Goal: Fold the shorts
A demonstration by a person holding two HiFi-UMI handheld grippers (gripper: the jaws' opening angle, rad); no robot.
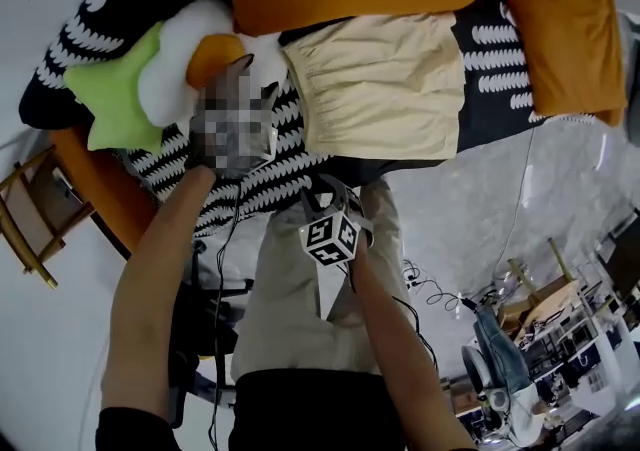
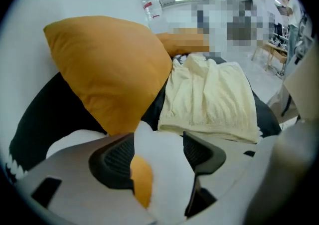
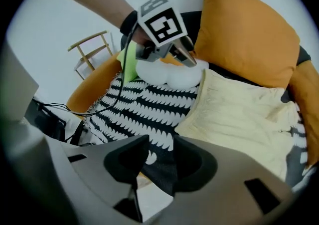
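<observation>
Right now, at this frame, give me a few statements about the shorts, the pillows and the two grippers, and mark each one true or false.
1. The cream shorts lie on the black-and-white blanket. True.
2. The right gripper is clamped on the shorts. False: its jaws stand apart and clear of the shorts, with only the blanket's edge showing between them.
3. A white-and-orange plush toy shows between the open jaws of the left gripper. True.
4. The big pillow beside the shorts is blue. False: it is orange.
</observation>
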